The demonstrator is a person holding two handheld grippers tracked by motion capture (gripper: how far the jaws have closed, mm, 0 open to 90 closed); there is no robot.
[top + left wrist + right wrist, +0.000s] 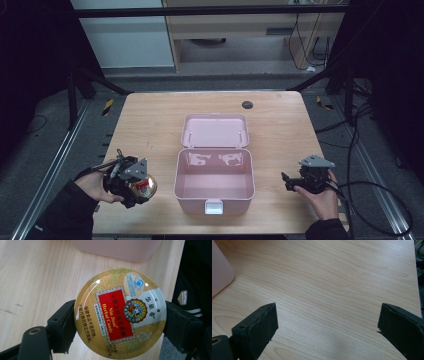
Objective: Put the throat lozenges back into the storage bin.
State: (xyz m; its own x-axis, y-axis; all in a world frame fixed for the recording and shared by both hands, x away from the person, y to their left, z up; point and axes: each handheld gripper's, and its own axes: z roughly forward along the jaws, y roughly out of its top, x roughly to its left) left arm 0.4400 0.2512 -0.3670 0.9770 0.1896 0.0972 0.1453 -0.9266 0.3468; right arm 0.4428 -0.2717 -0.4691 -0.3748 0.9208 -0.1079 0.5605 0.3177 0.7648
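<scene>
A round gold candy tin with a red label sits clamped between the two black jaws of my left gripper. In the high view that left gripper holds the candy tin just above the table, left of a pink box. The box stands in the middle of the table with its lid laid back and its inside bare. My right gripper rests open near the table's right edge, right of the box. Its jaws stand wide apart over bare wood in the right gripper view.
The wooden table has bare room behind and beside the box. A small dark round spot lies near the far edge. Cables trail off the right side. The pink box corner shows at the left of the right gripper view.
</scene>
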